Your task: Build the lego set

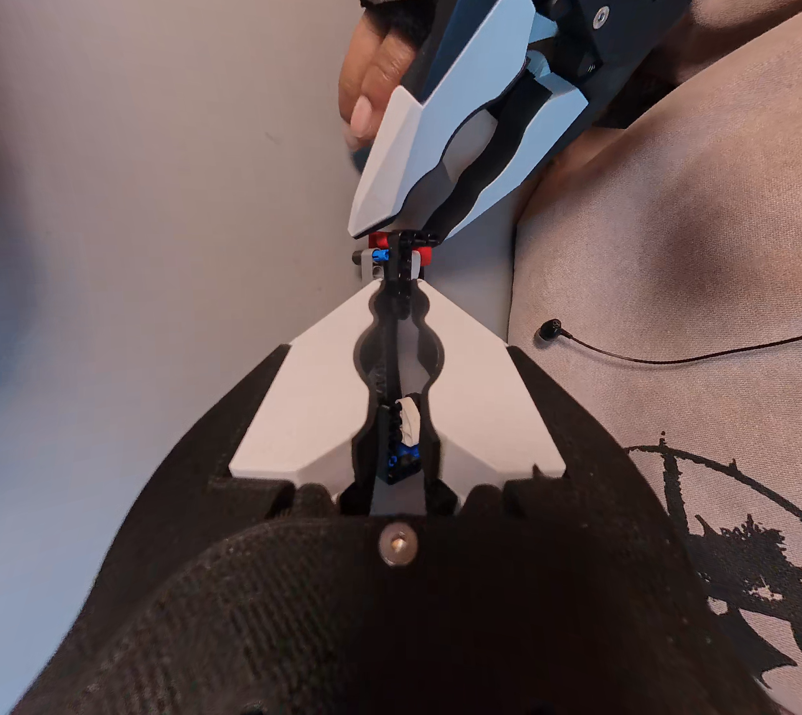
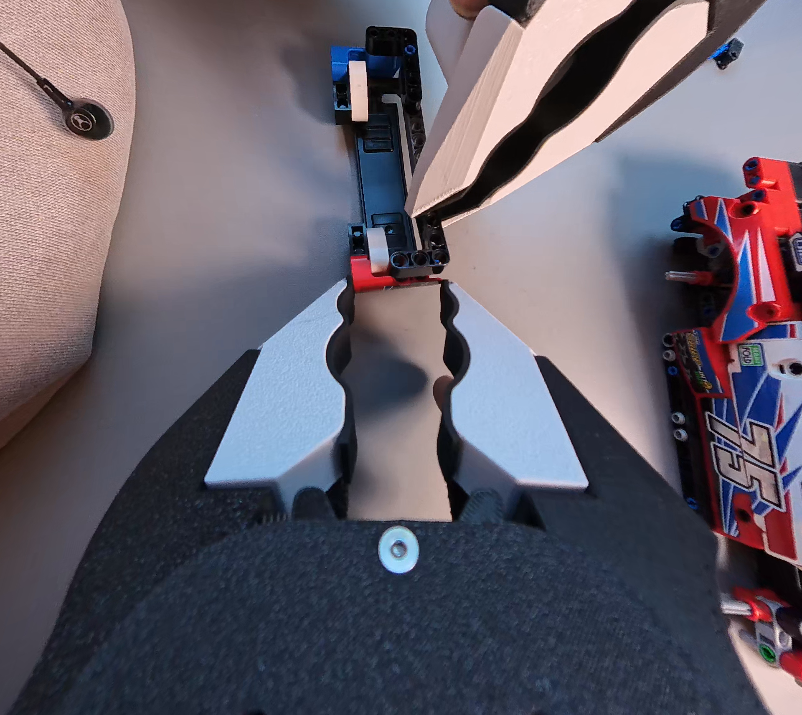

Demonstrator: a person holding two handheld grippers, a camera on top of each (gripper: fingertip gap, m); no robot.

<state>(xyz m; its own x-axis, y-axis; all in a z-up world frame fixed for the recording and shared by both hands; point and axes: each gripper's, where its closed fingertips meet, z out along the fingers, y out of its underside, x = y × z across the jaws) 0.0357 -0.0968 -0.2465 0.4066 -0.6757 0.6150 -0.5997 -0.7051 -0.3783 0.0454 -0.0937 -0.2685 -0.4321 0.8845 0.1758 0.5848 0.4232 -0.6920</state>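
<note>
A long black lego chassis (image 2: 382, 173) with white wheels, a blue far end and a red near end is held between both grippers over the white table (image 2: 217, 217). My left gripper (image 1: 399, 290) is shut on its black side beam, seen edge-on (image 1: 401, 260). In the right wrist view it reaches in from the upper right (image 2: 427, 212). My right gripper (image 2: 397, 288) has its fingertips on either side of the chassis's red end and grips it. In the left wrist view it comes down from the top (image 1: 397, 236).
A red, blue and white car body (image 2: 746, 347) with stickers lies at the right. A small black piece (image 2: 731, 52) lies at the far right. A person's beige shirt (image 2: 52, 173) with a clipped black microphone (image 2: 89, 121) is at the left.
</note>
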